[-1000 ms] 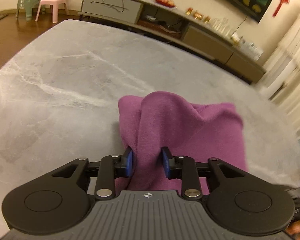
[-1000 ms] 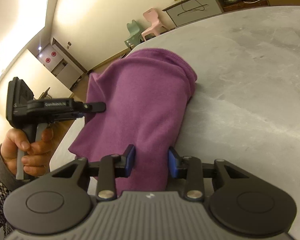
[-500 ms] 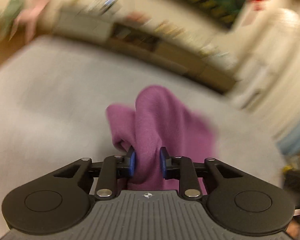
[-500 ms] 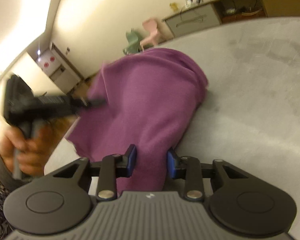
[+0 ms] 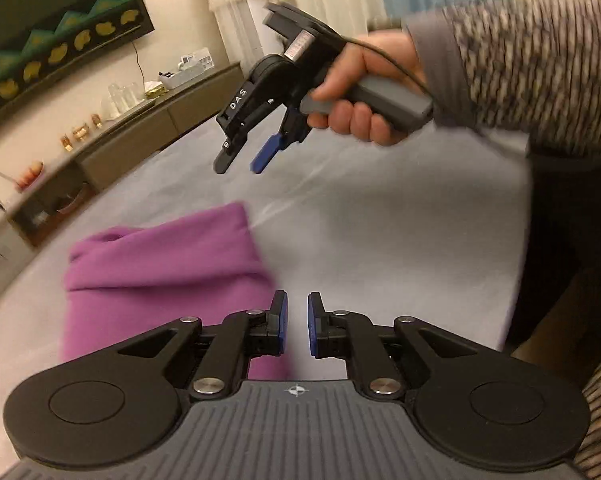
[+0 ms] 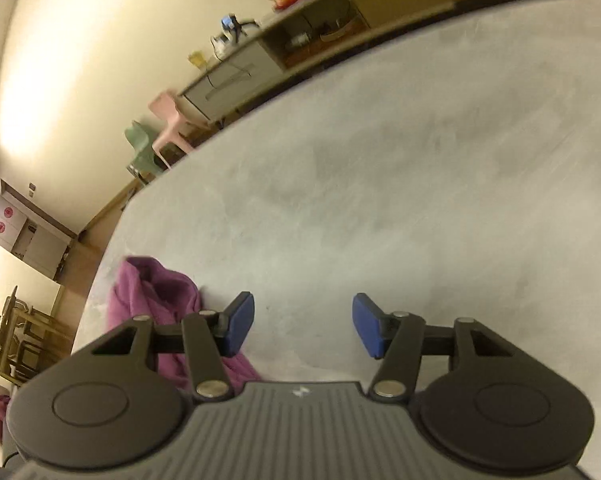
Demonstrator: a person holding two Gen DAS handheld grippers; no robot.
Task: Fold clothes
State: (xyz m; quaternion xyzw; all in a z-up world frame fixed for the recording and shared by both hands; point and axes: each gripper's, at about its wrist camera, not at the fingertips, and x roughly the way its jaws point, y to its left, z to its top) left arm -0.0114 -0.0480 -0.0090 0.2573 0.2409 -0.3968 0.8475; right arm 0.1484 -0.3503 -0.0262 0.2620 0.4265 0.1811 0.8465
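The purple cloth [image 5: 168, 280] lies in a loose, bunched heap on the grey marbled table [image 5: 380, 248], near the table's edge in the right wrist view [image 6: 152, 300]. The left gripper [image 5: 297, 330] sits just beside it with its blue pads a narrow gap apart and nothing between them; whether the left pad touches the fabric is hard to tell through the blur. The right gripper [image 6: 303, 326] hangs above bare table, fingers spread wide and empty, and also appears in the left view [image 5: 240, 160], held in the person's right hand [image 5: 364, 92].
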